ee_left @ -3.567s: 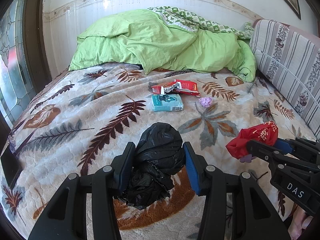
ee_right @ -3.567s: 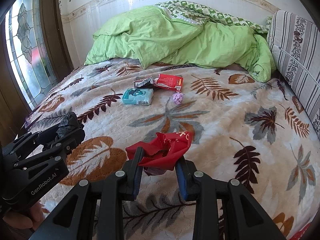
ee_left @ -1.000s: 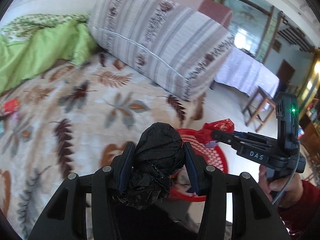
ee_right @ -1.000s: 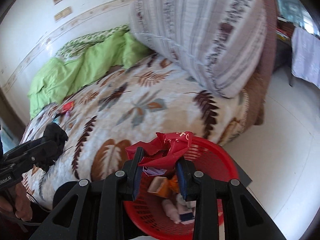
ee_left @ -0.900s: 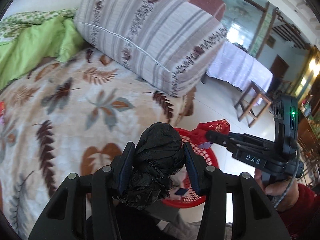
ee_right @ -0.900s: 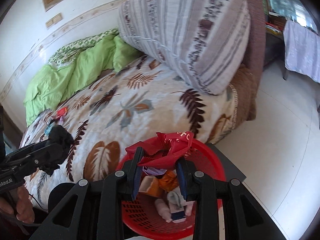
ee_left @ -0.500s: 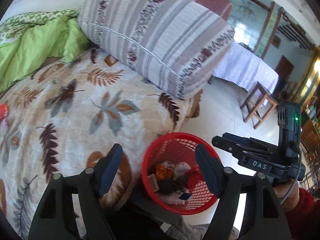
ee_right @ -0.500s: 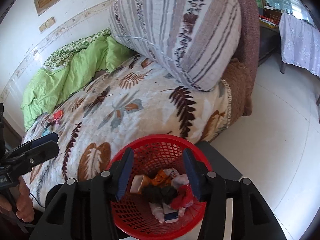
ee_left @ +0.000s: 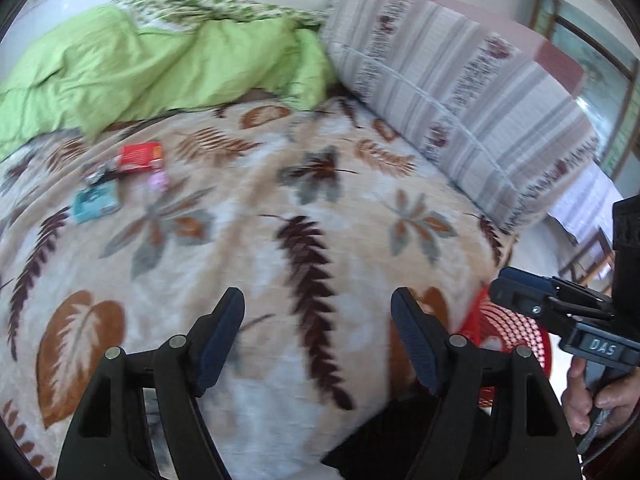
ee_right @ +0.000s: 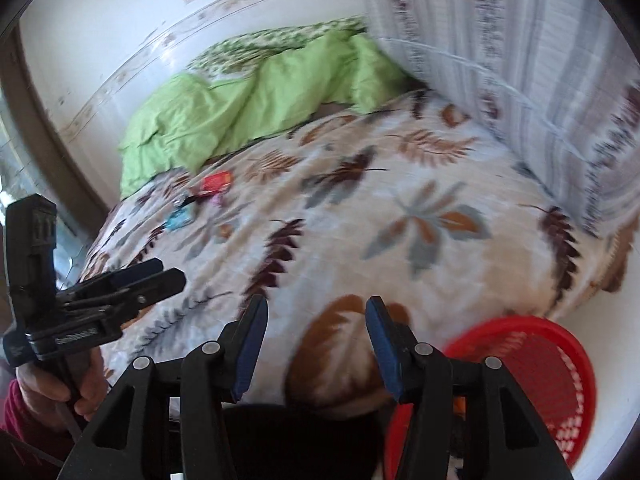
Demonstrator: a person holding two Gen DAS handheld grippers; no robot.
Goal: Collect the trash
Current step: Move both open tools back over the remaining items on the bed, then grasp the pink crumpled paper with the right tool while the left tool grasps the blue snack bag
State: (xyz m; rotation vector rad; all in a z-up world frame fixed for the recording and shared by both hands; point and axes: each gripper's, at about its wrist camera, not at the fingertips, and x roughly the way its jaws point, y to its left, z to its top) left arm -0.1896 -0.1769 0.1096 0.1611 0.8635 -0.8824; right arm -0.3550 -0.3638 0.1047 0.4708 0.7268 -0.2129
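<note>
Both grippers are open and empty over the near edge of the bed. My left gripper (ee_left: 318, 308) faces the leaf-patterned blanket (ee_left: 280, 200). My right gripper (ee_right: 316, 316) does too; it also shows in the left wrist view (ee_left: 520, 288). A red mesh basket (ee_right: 532, 344) stands on the floor by the bed's corner; it also shows in the left wrist view (ee_left: 516, 328). Far up the blanket lie a red wrapper (ee_left: 140, 155), a teal packet (ee_left: 95, 202) and a small pink scrap (ee_left: 158, 180). The views are blurred.
A green duvet (ee_left: 140, 64) is heaped at the head of the bed. A large striped cushion (ee_left: 452, 92) lies along the right side. White floor (ee_right: 616, 320) lies beyond the basket. A window frame (ee_right: 32, 128) stands at the left.
Both grippers opened over the red basket and let go of the black bag and the red wrapper. They have since swung left, back toward the bed.
</note>
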